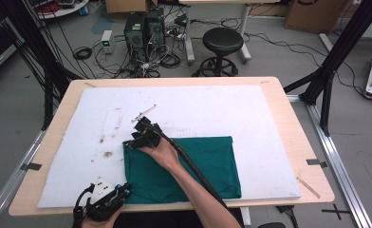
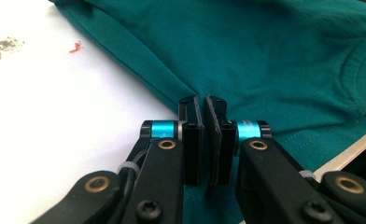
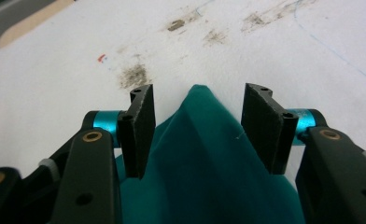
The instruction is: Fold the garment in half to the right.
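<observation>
The folded garment (image 1: pixel 193 166) lies on the sheet (image 1: pixel 250 114) atop the table (image 1: pixel 65 109).

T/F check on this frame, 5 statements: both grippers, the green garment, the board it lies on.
1. The left gripper has its jaws shut on the near edge of the green garment. True.
2. The right gripper is clamped tight on the cloth. False: its jaws stand apart, a corner of the garment between them, pads not pressing.
3. The garment lies on a white board marked with dark smudges. True.
4. The garment is red. False: it is dark green.
5. The right gripper is at the garment's far left corner in the high view. True.
</observation>
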Available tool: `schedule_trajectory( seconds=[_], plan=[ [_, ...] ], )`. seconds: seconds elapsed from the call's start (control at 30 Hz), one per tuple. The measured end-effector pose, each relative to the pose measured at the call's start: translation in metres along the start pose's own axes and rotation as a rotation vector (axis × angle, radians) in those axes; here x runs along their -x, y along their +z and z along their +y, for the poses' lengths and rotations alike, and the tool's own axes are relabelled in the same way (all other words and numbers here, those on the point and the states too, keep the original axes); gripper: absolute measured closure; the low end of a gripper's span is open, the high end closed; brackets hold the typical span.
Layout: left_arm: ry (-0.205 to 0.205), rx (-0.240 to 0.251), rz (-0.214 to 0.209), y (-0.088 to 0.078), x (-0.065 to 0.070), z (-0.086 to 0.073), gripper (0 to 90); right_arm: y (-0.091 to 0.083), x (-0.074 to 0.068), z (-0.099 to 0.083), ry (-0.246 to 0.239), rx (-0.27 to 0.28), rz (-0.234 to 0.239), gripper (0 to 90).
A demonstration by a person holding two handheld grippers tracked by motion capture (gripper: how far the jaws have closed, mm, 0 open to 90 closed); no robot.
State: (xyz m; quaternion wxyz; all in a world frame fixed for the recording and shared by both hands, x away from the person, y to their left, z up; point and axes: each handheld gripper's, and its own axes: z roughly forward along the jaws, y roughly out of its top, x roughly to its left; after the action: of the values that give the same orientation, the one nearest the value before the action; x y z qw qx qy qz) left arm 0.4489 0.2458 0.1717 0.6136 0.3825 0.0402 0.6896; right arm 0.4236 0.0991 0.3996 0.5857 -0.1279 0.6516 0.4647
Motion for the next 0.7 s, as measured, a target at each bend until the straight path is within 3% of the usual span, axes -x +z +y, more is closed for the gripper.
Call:
schedule_trajectory(
  seconds=[0.37,0.7],
  plan=[
    [-0.003,0.005,-0.003,0.000,0.000,-0.001,85.2,0.025,-0.002,0.007,-0.008,-0.052,-0.028,54.3],
    [-0.004,0.007,-0.004,0.000,-0.001,-0.001,85.2,0.031,-0.002,0.006,-0.011,-0.055,-0.055,66.5]
  ],
)
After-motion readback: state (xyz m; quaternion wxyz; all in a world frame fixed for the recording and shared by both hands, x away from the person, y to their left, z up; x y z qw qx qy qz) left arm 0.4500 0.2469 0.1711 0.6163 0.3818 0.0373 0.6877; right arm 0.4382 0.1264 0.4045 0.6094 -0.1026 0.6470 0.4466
